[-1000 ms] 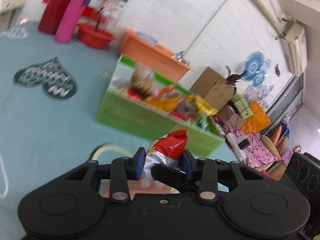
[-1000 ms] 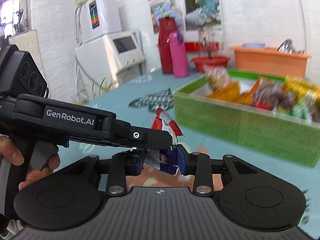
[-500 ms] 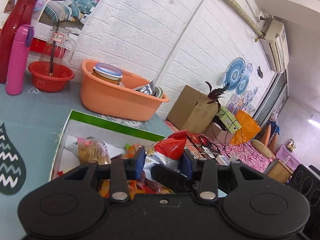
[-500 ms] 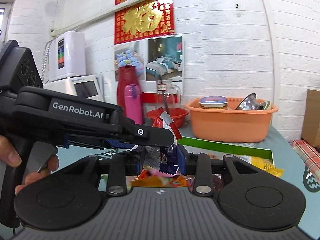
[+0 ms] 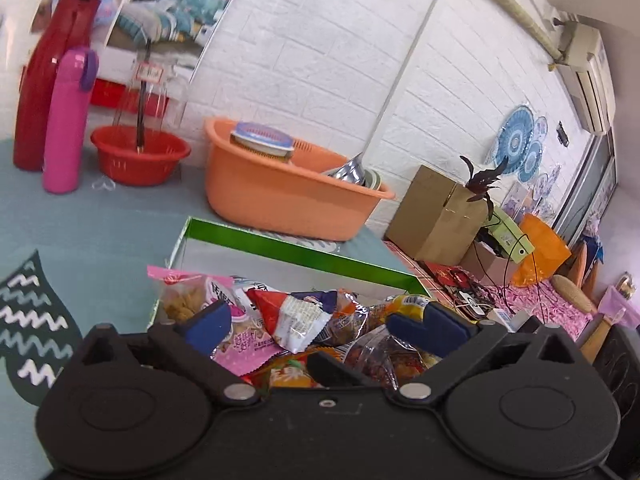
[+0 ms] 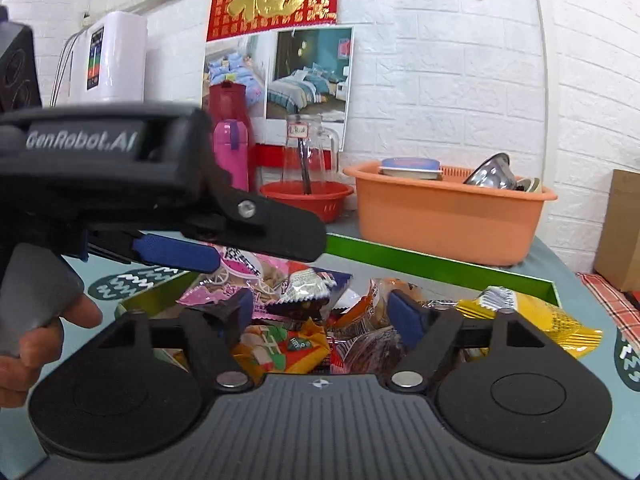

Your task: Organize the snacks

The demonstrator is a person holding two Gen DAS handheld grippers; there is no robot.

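Left wrist view: left claw point(image 5: 326, 326) just opened, empty; right claw point(image 6: 326, 314) likewise. Red-white foil snack packet point(image 5: 298, 314) now atop pile in green-rimmed cardboard box point(image 5: 296, 254) mid-worktop. Remaining loose snacks: none visible.

Left gripper point(image 5: 320, 322) jaws just opened wide, empty, over green box point(image 5: 296, 254) of snack packets point(image 5: 304, 314)

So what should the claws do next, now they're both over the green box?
Probably pull both back from the box to fetch more snacks. The left claw and right claw have just been opening and grip nothing; the red and white packet lies on the snack pile inside.
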